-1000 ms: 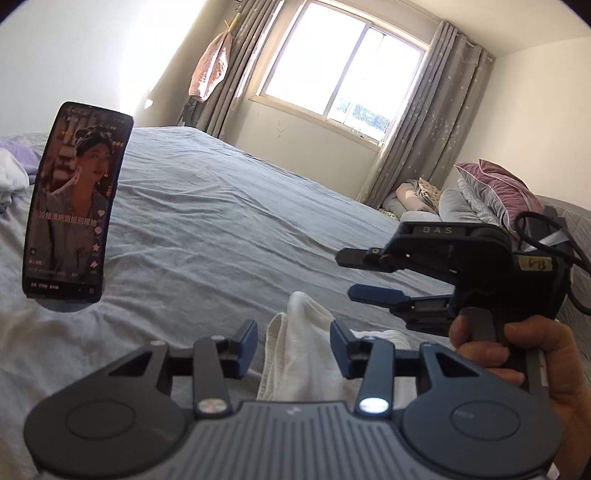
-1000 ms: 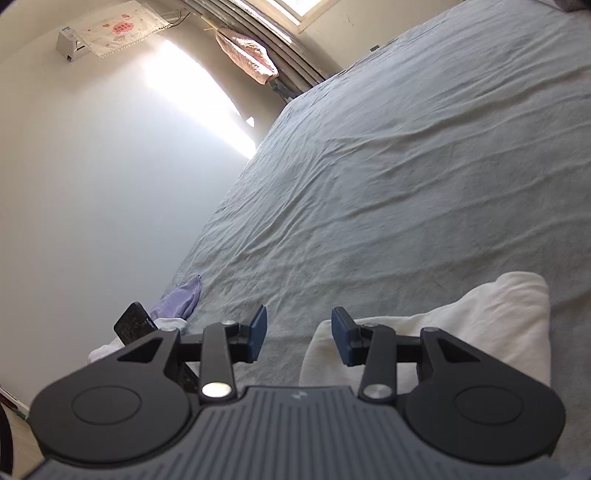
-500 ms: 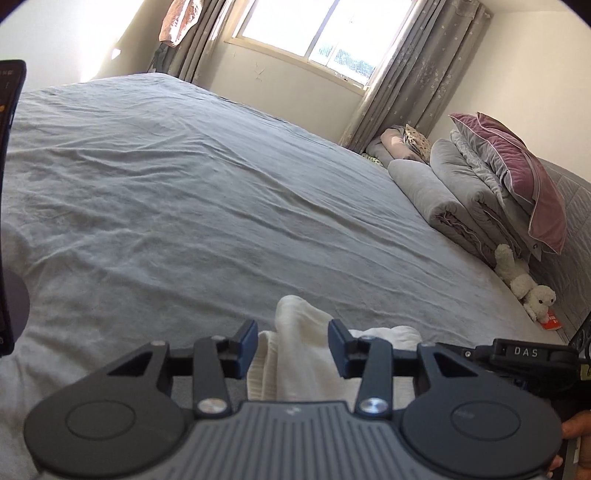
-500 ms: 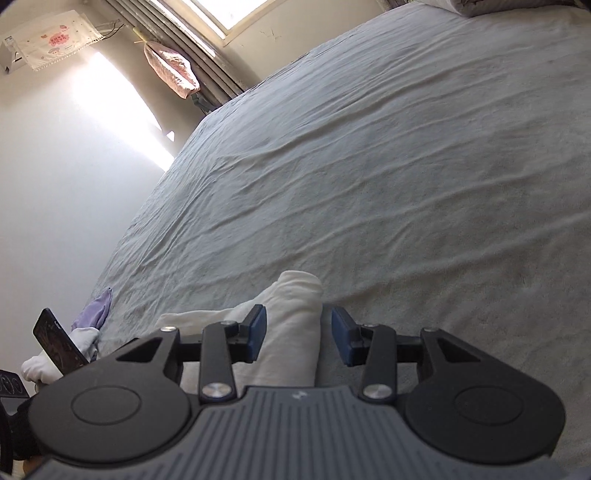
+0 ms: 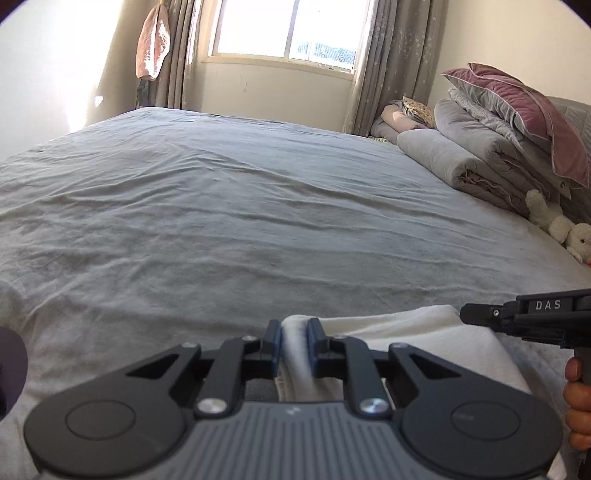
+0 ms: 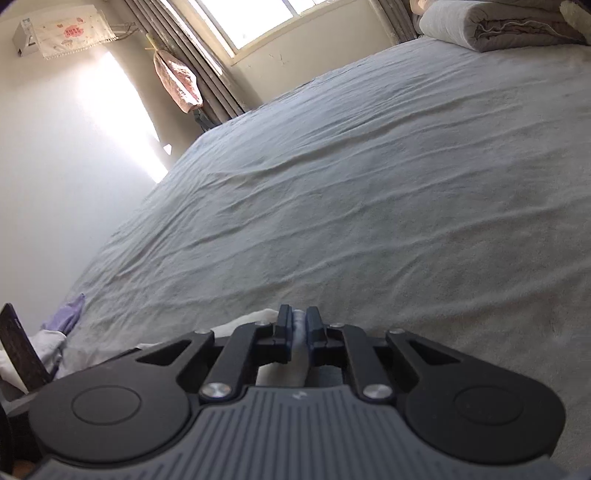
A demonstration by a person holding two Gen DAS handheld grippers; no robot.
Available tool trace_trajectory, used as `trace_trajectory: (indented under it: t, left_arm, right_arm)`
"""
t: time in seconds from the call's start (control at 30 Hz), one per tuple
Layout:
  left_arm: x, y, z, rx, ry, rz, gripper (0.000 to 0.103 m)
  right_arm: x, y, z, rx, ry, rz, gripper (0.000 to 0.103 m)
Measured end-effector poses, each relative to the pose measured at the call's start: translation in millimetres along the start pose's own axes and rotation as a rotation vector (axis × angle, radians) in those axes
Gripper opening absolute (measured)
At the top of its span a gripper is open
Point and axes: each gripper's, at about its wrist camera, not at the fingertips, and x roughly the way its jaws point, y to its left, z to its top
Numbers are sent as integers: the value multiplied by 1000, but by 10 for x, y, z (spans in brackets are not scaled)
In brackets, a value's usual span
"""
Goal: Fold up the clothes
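White garment (image 5: 388, 343) lies folded at bottom centre of the left wrist view, on the near edge of the grey bed sheet (image 5: 258, 206); its far fold edge runs level from centre to lower right. Left gripper (image 5: 294, 341) has just been closing and its blue pads now pinch a raised ridge of the cloth between them. Right gripper (image 6: 300, 328), also just closed, has jaws pressed nearly together on a thin bit of the same pale fabric, bottom centre of its own view; the garment (image 6: 255, 317) peeks out to the left of the fingers there. Beyond the garment the sheet is wrinkled but bare across mid frame in both views, so lots of open room fwd, up to the window wall (image 5: 273, 85). Left view only: right gripper's black body (image 5: 524, 317) entering at right edge w/ a hand (image 5: 578, 402) below it, stacked grey quilts (image 5: 476, 155) and purple pillow (image 5: 528, 110) at upper right, plush toy (image 5: 557, 221) at right edge. Right view only: dark phone (image 6: 18, 350) propped at lower left edge, lilac cloth (image 6: 66, 317) and white cloth beside it, covered wall unit (image 6: 62, 33) at upper left. Pink item hanging by the curtain (image 5: 151, 44) shows in both.
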Motion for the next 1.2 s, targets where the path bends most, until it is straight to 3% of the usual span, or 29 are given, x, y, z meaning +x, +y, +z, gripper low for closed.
trace_trajectory:
  t: [0.07,0.13,0.27,0.37,0.57,0.67,0.77,0.93,1.2]
  left_arm:
    - [14,-3,4,7,3,19,22]
    - [-23,-7,37,2,-8,38,30]
    - [-182,29,87,-30,-54,32,38]
    - [-348,59,106,-38,-82,-26,38]
    - [-717,-50,-66,153,-179,-216,39]
    - [-829,-80,-201,234,-158,-318,39]
    - [-902,-90,-337,328,-120,-372,39]
    - [-929,20,-497,397,-47,-391,39]
    - [-1073,171,-603,450,7,-405,39]
  right_arm:
    - [-7,27,-31,-31,-6,-27,7]
    - [-80,84,-41,-55,-17,-39,18]
    - [-311,221,-29,-145,-28,-37,18]
    - [-497,356,-76,-215,-38,-33,19]
    - [-757,707,-376,-386,-18,-7,20]
    - [-844,850,-565,-469,-6,-13,20]
    - [-890,916,-732,-517,2,-45,20]
    - [-907,799,-937,-449,26,-101,20]
    - [-1086,662,-1174,-395,31,-139,22]
